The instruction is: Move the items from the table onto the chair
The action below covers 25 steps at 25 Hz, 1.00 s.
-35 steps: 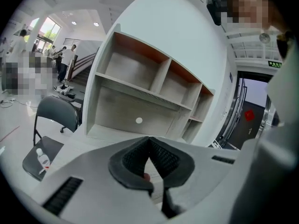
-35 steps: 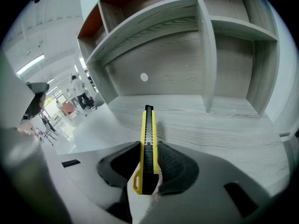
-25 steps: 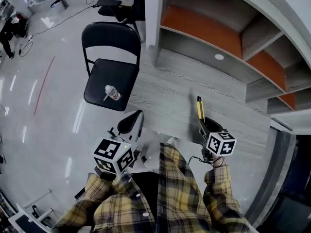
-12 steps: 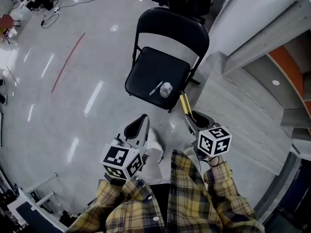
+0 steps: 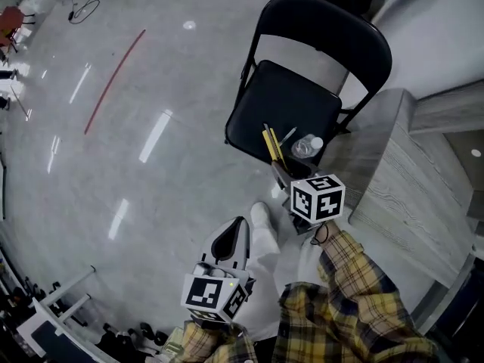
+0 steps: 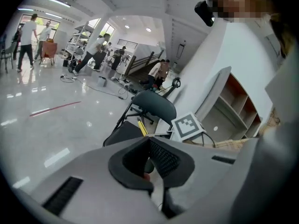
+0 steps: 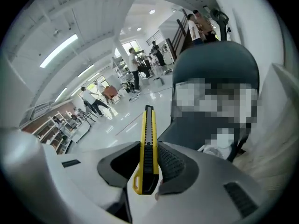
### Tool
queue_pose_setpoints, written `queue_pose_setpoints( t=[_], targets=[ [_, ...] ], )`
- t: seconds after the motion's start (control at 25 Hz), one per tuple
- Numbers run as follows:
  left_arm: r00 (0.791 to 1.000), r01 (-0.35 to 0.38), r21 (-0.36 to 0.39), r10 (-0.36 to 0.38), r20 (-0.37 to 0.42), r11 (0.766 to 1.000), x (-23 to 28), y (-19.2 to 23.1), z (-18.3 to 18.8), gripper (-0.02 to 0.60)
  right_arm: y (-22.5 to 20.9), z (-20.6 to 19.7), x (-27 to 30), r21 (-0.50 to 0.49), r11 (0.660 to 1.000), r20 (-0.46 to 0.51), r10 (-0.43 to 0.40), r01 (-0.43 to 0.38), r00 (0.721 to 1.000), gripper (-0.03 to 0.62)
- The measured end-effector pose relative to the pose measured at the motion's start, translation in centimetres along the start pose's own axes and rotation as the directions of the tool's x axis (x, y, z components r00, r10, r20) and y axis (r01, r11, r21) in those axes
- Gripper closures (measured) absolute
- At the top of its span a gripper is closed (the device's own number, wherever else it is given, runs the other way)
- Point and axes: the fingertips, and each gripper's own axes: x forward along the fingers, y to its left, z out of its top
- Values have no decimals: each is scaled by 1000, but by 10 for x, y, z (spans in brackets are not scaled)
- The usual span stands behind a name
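over the front of the chair (image 5: 283, 112) seat, in the head view, my right claw (image 5: 281, 174) holds the yellow knife (image 5: 270, 144) with its tip out above the seat. a small bottle (image 5: 306, 147) lies on the seat just beside the knife. a thin silver thing, a pen (image 5: 286, 135) i think, lies between them. so two things are on the chair already. the knife is the one in hand, and it is not set down yet. the table (image 5: 393, 180) stands right beside the chair. i only see part of it, so i cannot tell if more waits there. my left claw (image 5: 231, 237) hangs well away from the chair, over the floor (image 5: 113, 127).

in the left gripper view the jaws are pressed together with nothing in them. past them i see the chair, with the yellow knife poking out in front of its seat.

in the right gripper view the jaws are clamped on the knife body, one pad on each side. the knife points up beside the chair back. the spot on the seat where the bottle lies is blurred here.

a second ago the knife was over the table, and the chair was far off with only the bottle and the pen on it. now the knife has come right to the chair seat, and the left claw has dropped back from it.
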Motion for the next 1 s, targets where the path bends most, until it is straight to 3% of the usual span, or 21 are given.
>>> queue_pose_setpoints(
  t=[0.36,0.68,0.84,1.0],
  targets=[
    [993,-99,-124,91,-68,987,11,68,-66,577,-88,-47,154,32,971,-86,-235,239,968,467],
    [986,-162,-182,151,-74,970,16,96,-70,577,-142,-77,215,36,921,-185,-376,388,908,467],
    [986,-158,-169,146,-80,973,15,100,-70,577,-146,-88,222,19,910,-222,-401,415,889,467],
    [987,-157,-169,148,-62,973,15,97,-64,577,-139,-89,221,61,921,-211,-364,384,907,464]
  ],
)
